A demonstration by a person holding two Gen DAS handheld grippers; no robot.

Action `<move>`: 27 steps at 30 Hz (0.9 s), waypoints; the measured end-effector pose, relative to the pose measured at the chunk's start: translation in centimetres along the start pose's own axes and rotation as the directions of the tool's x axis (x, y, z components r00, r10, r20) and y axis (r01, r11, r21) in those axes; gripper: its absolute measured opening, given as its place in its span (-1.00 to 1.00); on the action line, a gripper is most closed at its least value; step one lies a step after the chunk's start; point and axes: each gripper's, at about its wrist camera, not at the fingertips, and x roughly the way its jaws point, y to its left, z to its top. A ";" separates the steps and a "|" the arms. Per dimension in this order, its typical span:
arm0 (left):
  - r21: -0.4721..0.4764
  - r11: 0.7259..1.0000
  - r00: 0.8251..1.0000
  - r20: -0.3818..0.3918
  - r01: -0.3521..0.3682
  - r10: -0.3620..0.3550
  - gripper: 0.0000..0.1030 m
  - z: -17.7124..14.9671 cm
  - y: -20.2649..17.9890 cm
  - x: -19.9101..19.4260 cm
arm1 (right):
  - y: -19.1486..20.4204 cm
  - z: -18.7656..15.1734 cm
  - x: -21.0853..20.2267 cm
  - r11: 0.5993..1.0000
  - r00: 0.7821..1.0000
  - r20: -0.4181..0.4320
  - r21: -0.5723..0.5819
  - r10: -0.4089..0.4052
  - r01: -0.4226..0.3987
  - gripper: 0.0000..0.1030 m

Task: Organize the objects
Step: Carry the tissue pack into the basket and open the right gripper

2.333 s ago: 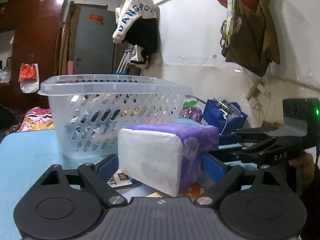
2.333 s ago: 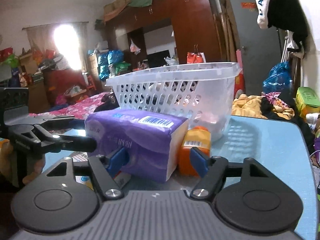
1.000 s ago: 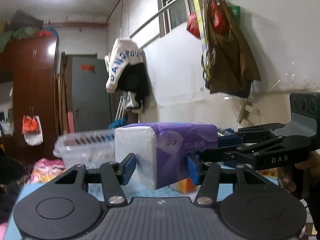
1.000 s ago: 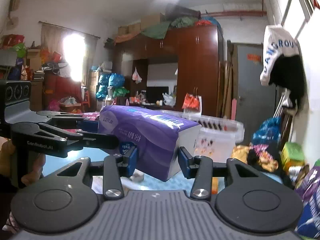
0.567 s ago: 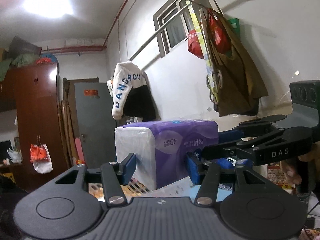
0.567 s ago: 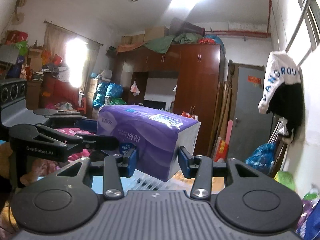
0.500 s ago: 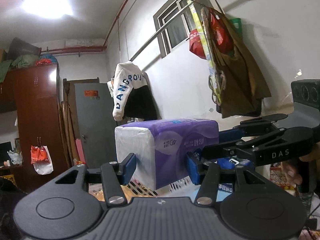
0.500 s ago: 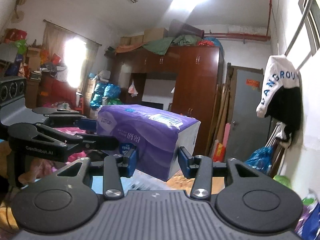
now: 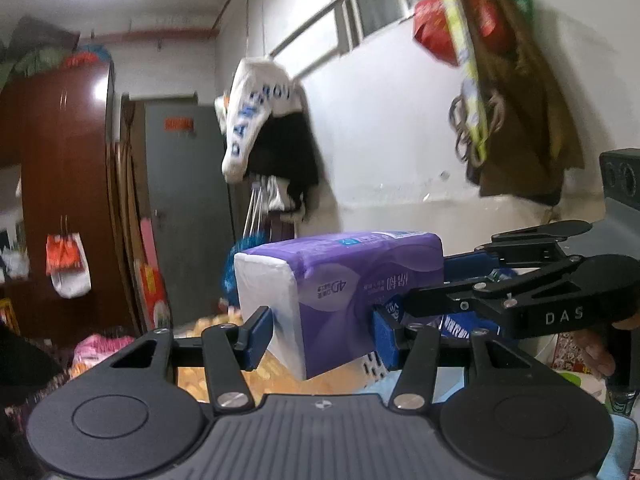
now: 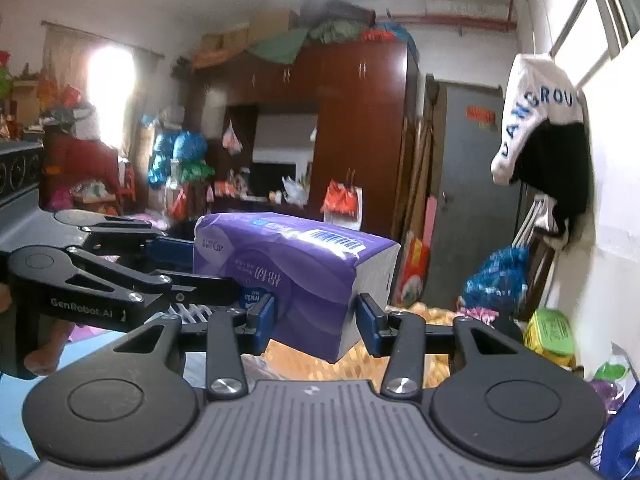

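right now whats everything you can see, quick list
tissue pack: 1, purple wrap with white end, held in the air between both grippers
jacket: 1, white and black, hanging on the right wall
wardrobe: 1, dark red-brown, back of room
door: 1, grey, beside wardrobe
hanging bags: several, red and brown, on wall by window
blue bag: 1, on the floor below the jacket
left gripper: 1, black with blue fingers, clamped on the pack's white end
right gripper: 1, black with blue fingers, clamped on the pack's other end

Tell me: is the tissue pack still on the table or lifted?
Lifted. The tissue pack hangs in mid-air, clamped by the left gripper and right gripper, nothing under it but room background.
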 end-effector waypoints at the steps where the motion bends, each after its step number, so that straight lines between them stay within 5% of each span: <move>1: -0.005 1.000 1.000 -0.017 -0.002 0.002 0.10 -0.1 0.2 0.5 | -0.1 -0.1 0.4 1.000 1.000 -0.013 0.006 -0.001 0.001 -0.08; 15: -0.062 0.998 0.979 -0.203 -0.031 0.018 0.10 -1.7 1.4 4.8 | -0.7 -0.9 2.8 0.998 0.987 -0.160 0.063 -0.018 0.028 0.05; 17: -0.038 0.999 0.982 -0.186 -0.035 0.027 0.15 -1.7 0.9 4.2 | -0.5 -0.7 2.0 0.996 0.990 -0.122 0.049 -0.067 0.073 0.36; 19: -0.026 0.997 0.987 -0.147 -0.069 0.065 0.47 -1.6 0.6 2.9 | -0.4 -0.6 0.6 0.994 0.992 -0.078 0.038 -0.099 0.102 1.00; 21: -0.037 0.996 0.992 -0.100 -0.085 0.081 0.74 -1.5 0.7 0.7 | -0.1 -0.6 -1.3 0.991 0.991 -0.050 0.033 -0.128 0.129 1.00; 27: -0.071 0.991 0.989 -0.109 -0.110 0.102 0.82 -4.3 -0.4 -6.4 | -0.3 -3.0 -7.5 0.981 0.994 -0.038 0.161 -0.101 0.106 1.00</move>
